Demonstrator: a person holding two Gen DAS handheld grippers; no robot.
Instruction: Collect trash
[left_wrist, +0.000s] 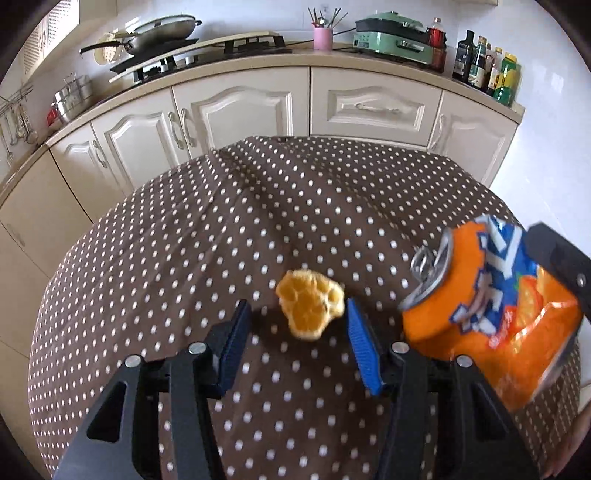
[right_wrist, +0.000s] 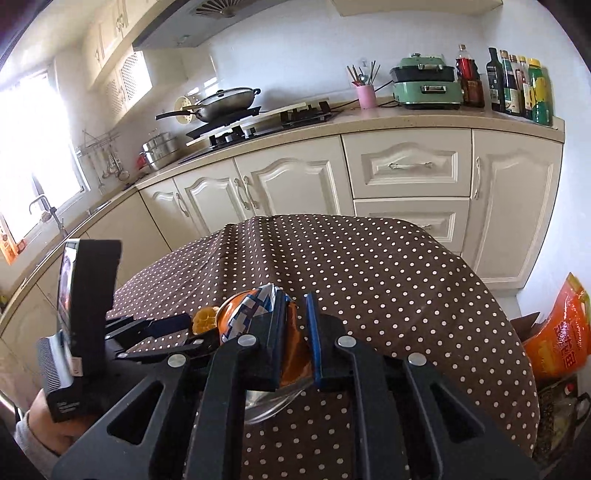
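Observation:
A yellow-orange piece of fruit peel (left_wrist: 310, 303) lies on the brown polka-dot tablecloth (left_wrist: 258, 221), just ahead of my left gripper (left_wrist: 295, 314). The left gripper is open, its blue pads either side of the peel and a little short of it. My right gripper (right_wrist: 295, 317) is shut on a crushed orange and blue soda can (right_wrist: 255, 314), held above the table. The can (left_wrist: 491, 306) shows at the right of the left wrist view. The peel also shows in the right wrist view (right_wrist: 205, 320).
Cream kitchen cabinets (left_wrist: 240, 107) and a counter run behind the table, with a hob and wok (left_wrist: 162, 31), a pink utensil cup (left_wrist: 323, 37), a green appliance (left_wrist: 395, 37) and bottles (left_wrist: 487, 66). An orange bag (right_wrist: 561, 332) stands right of the table.

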